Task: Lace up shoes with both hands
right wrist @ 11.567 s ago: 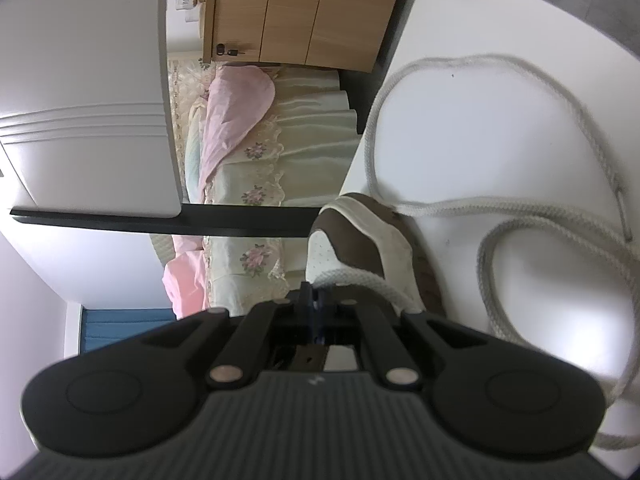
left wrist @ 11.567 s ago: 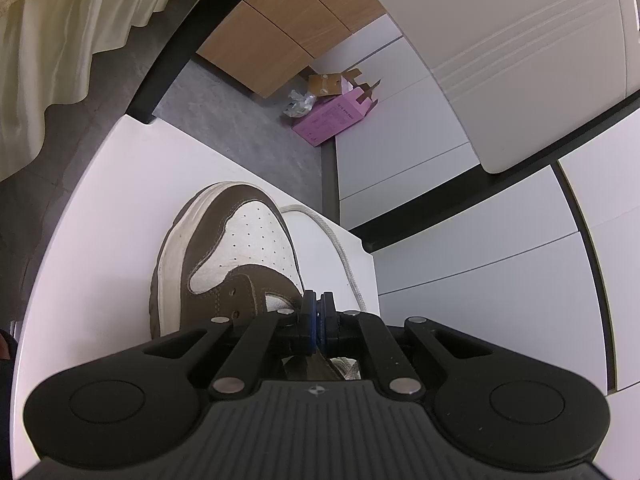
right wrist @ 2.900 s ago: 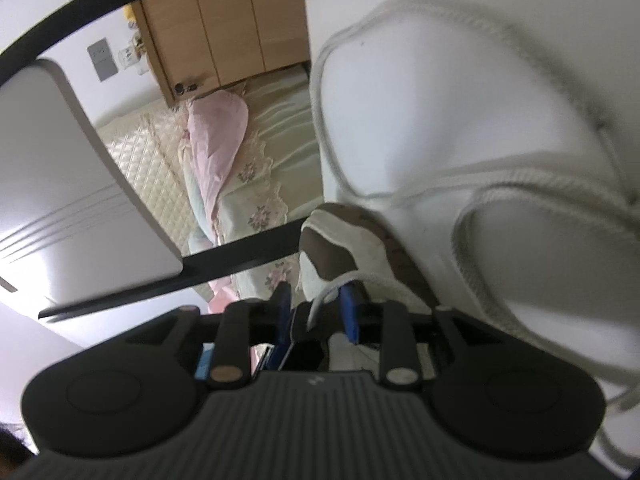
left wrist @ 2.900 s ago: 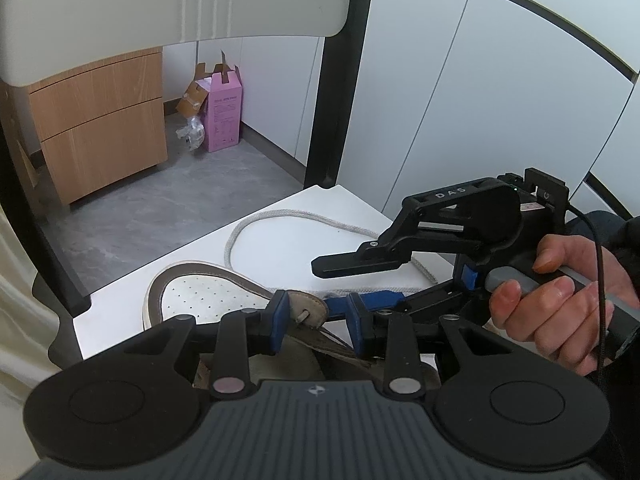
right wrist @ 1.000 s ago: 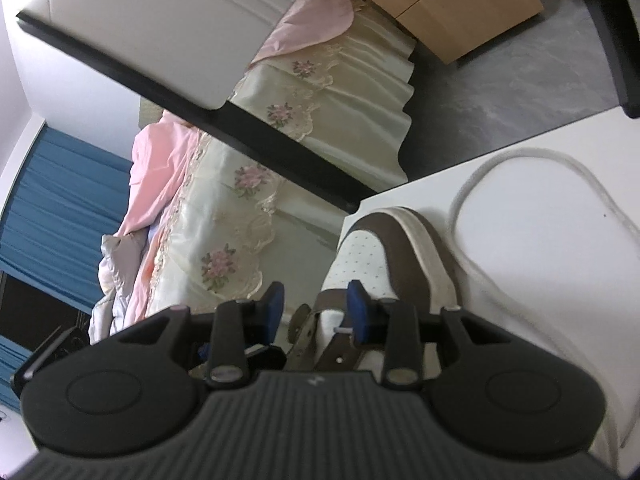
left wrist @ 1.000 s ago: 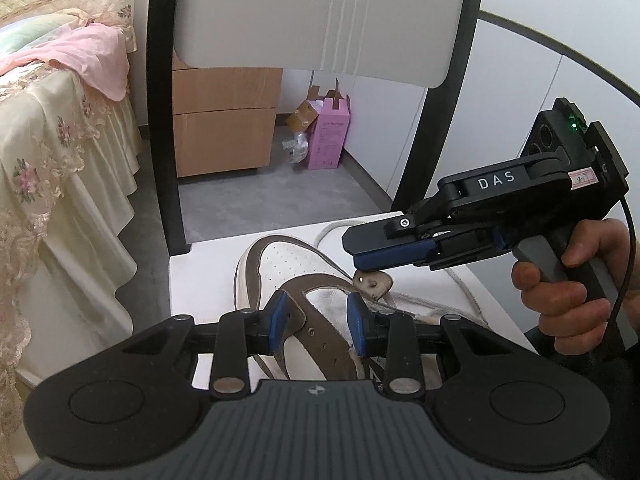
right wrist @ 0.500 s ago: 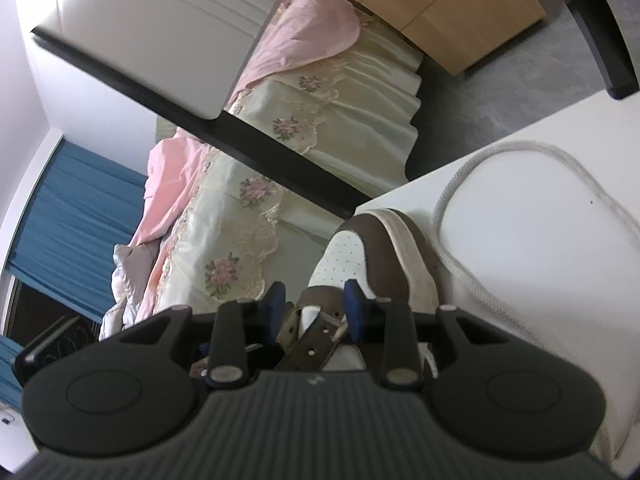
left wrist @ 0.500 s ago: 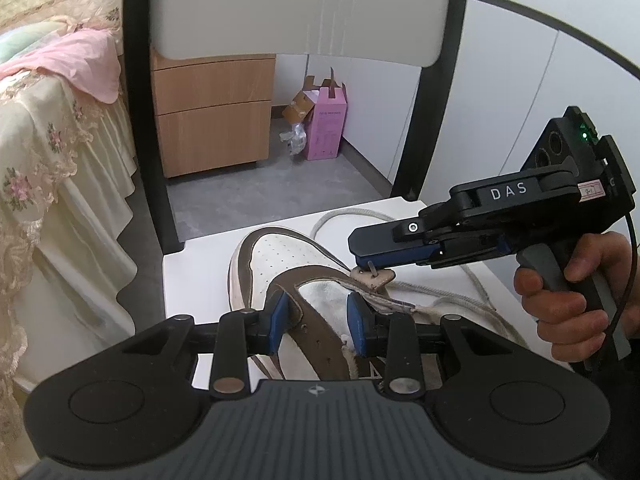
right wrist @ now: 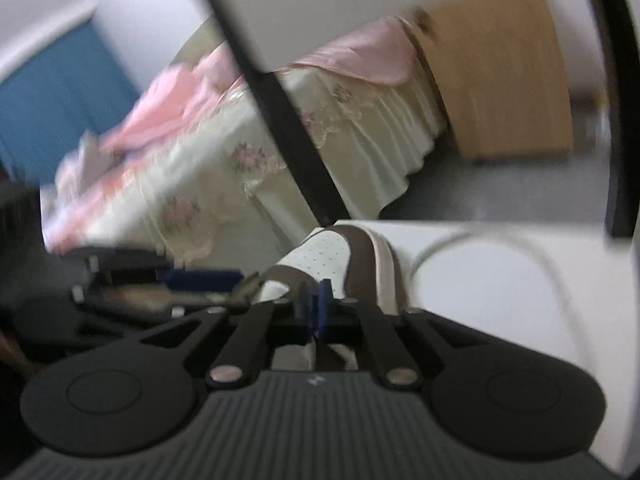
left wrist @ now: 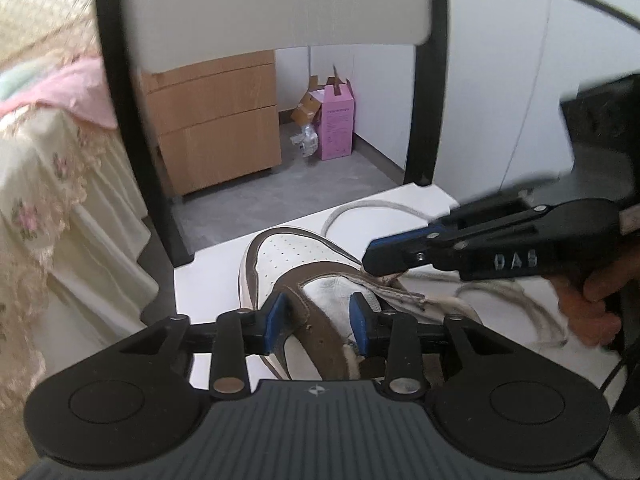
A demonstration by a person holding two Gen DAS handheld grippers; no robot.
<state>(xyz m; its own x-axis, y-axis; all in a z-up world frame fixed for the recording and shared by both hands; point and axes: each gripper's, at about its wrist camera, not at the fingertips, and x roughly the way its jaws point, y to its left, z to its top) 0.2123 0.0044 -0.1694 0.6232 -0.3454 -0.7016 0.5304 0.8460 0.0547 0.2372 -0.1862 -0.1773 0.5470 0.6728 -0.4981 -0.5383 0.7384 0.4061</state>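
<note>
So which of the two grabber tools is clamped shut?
The right gripper, beside the shoe's tongue: its blue pads meet. The left gripper has a clear gap, straddling the brown lace flap.

Both handheld tools are matte black plastic. The left gripper [left wrist: 320, 316] has a ribbed grey-black top plate with a small star mark, two round recessed discs, silver pivot screws on its slanting links, and blue pads [left wrist: 275, 317]. The right gripper [left wrist: 370, 258] has a blue-edged tip, silver screws, and raised letters "DAS". A thin black cable trails near the person's hand [left wrist: 588, 300].
</note>
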